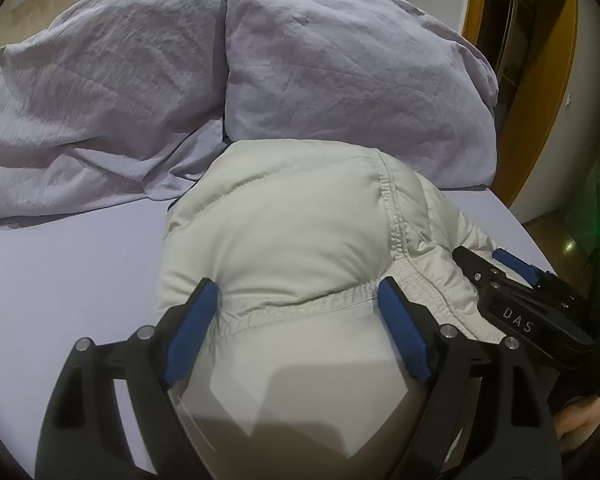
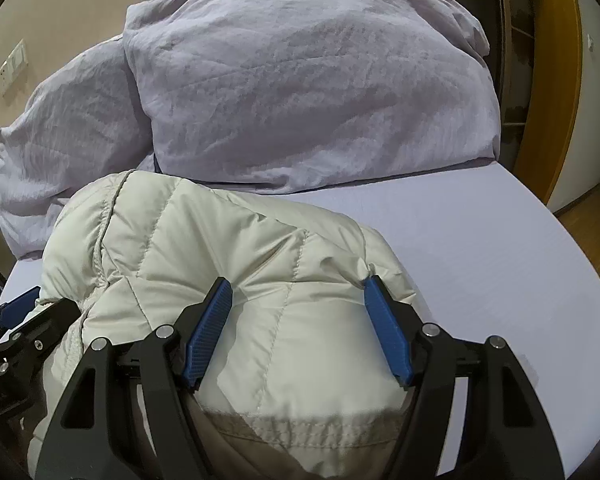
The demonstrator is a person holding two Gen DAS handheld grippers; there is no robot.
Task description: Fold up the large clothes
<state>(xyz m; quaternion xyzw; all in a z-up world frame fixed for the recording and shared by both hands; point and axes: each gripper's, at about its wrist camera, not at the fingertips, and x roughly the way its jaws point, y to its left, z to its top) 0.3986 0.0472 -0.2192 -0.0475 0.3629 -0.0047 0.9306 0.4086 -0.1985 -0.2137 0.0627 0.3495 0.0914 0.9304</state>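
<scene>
Bulging between both sets of blue fingers, the cream puffer jacket (image 1: 284,240) lies bunched on the lavender sheet (image 1: 68,280), filling the space directly ahead of each gripper. The left gripper (image 1: 296,304) is spread wide, its pads (image 1: 192,328) pressing into the jacket's stitched hem on either side. The right gripper (image 2: 298,300) is likewise spread wide around a quilted bulge, pads (image 2: 210,328) touching the fabric. Just right of the left gripper, the right one's black body reads "DAS". Beyond the jacket sits a rumpled lilac duvet (image 2: 300,80).
</scene>
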